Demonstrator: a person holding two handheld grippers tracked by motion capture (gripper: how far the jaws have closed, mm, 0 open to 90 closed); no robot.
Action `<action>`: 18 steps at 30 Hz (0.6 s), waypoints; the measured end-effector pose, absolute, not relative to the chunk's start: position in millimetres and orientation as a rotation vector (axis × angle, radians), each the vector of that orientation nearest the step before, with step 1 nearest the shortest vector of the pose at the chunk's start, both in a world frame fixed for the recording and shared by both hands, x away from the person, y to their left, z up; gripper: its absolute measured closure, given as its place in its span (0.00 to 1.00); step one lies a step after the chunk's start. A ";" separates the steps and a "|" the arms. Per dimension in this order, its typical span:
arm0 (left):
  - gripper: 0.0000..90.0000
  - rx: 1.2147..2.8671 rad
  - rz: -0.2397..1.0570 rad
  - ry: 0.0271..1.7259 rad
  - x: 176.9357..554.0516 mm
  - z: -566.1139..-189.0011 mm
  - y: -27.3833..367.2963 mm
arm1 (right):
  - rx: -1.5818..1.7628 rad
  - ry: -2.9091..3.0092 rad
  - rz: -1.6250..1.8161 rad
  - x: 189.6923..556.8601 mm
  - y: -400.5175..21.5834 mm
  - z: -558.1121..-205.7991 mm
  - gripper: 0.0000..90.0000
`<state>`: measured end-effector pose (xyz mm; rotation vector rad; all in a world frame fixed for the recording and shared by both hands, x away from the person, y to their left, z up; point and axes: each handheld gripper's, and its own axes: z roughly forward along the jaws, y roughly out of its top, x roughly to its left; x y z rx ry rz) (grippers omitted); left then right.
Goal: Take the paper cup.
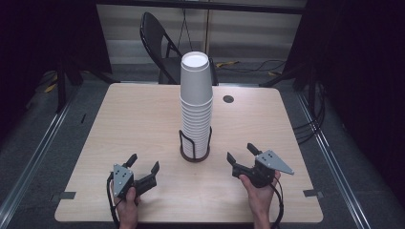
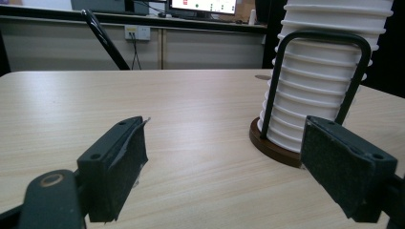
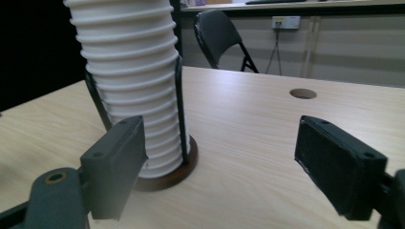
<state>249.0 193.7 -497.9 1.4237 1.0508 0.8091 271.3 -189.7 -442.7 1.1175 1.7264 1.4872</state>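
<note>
Near the front edge of the table (image 1: 143, 119), toward its left corner, left gripper (image 1: 143, 164) resting low in a hand, jaws spread wide, nothing between them. Toward the front right corner, right gripper (image 1: 241, 155) likewise in a hand, jaws spread and empty, aimed inward and away.

Between the 2 grippers and a little farther in, at the middle of the table, stack of paper cups (image 1: 196, 105) standing in a wire holder (image 1: 195, 145) on a round dark base. Well apart from both grippers, touching neither. In the left gripper view, stack of paper cups (image 2: 320, 86) just beyond the right jaw, wire holder (image 2: 317, 71) looping up across its lower rims. In the right gripper view, stack of paper cups (image 3: 131, 86) behind the left jaw, 1 wire upright (image 3: 180, 109) running up its side.

Long axis vertical, stack upright or very nearly so. Mouths downward, closed bottom of the top cup facing up, taper narrowing slightly toward the top.

Probably very light, thin-walled, easily crushed by a hard squeeze; nested cups likely to cling together, so 1 lifted cup may drag others along. Best taken at the top cup, across its side wall just above the next cup's rim, gently, then drawn straight up along the axis. Tall stack likely tippy under a sideways push, restrained by the wires at the bottom alone.

Beyond the stack, a cable hole (image 1: 228, 99) near the far edge, then a folding chair (image 1: 157, 43) behind the table.
</note>
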 end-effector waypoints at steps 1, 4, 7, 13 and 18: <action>0.18 1.424 0.809 1.051 249.0 -497.9 193.7 | 1.117 1.726 1.487 271.3 -189.7 -442.7 0.19; 0.18 1.420 0.809 1.051 249.0 -497.9 194.2 | 1.092 1.739 1.519 275.6 -188.6 -433.7 0.19; 0.18 1.422 0.812 1.050 248.9 -497.9 194.0 | 1.077 1.748 1.539 278.4 -185.8 -425.1 0.16; 0.18 1.419 0.813 1.048 248.6 -498.0 194.3 | 1.015 1.764 1.589 283.7 -178.1 -408.3 0.15; 0.18 1.422 0.810 1.047 248.8 -497.9 194.1 | 0.974 1.790 1.636 288.6 -169.6 -397.6 0.15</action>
